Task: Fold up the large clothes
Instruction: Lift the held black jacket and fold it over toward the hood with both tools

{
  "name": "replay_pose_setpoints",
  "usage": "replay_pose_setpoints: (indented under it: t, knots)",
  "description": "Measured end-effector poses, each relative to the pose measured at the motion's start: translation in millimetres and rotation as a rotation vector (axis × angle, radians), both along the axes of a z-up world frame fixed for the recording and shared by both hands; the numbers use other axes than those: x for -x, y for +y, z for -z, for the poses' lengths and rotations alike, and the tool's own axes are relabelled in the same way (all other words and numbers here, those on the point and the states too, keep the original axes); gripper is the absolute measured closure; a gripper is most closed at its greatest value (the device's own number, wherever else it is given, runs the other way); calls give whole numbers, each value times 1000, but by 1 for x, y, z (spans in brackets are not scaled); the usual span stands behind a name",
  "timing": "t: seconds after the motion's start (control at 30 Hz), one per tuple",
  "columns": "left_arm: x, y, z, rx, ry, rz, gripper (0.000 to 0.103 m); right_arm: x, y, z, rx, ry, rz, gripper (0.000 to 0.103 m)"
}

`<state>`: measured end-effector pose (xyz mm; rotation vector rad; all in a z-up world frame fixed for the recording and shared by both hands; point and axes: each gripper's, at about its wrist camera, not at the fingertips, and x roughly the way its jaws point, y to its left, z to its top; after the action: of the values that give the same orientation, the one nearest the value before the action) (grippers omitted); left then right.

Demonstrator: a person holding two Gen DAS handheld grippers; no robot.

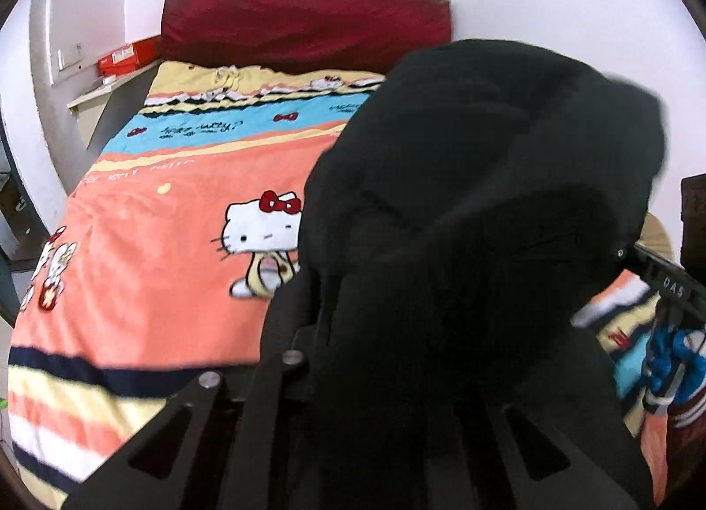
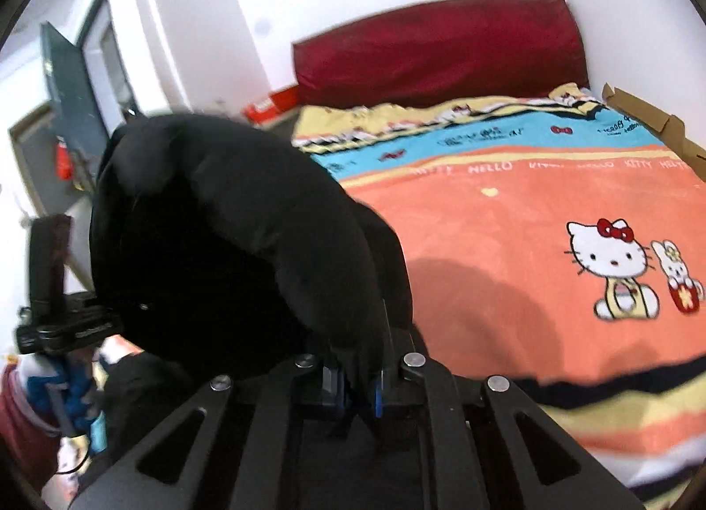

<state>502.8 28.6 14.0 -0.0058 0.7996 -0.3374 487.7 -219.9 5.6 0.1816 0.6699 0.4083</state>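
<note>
A large black padded garment hangs in the air above the bed, bunched up and filling much of both views; it also shows in the right wrist view. My left gripper is shut on the garment, its fingers buried in the cloth. My right gripper is shut on a fold of the same garment, with the cloth pinched between its blue pads. Each gripper shows at the edge of the other's view: the right one and the left one.
The bed carries an orange, blue and yellow Hello Kitty blanket, also in the right wrist view, with a dark red headboard. A red box sits on a shelf at the left. A cardboard piece lies at the bed's right edge. A grey door stands open.
</note>
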Motion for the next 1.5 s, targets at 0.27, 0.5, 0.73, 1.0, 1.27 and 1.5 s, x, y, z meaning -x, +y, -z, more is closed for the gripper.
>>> replay_pose_setpoints:
  t: [0.27,0.5,0.73,1.0,1.27,1.5]
  knots:
    - [125,13,0,-57,-16,80,94,134,2,-5,75,11,-60,94]
    - [193,11,33,-104,-43,119,91,204,13,18,187,57,-121,94]
    - [187,-2,72,-157,-58,78,90,190,17,71,300,126,-75,93]
    - [211,-5,61,-205,-95,67,85,204,17,63,330,85,-69,89]
    - [246,-13,58,-318,-163,121,60,212,17,55,351,78,-54,44]
    - [250,22,48,-217,-96,43,59,219,0,58,334,124,-49,45]
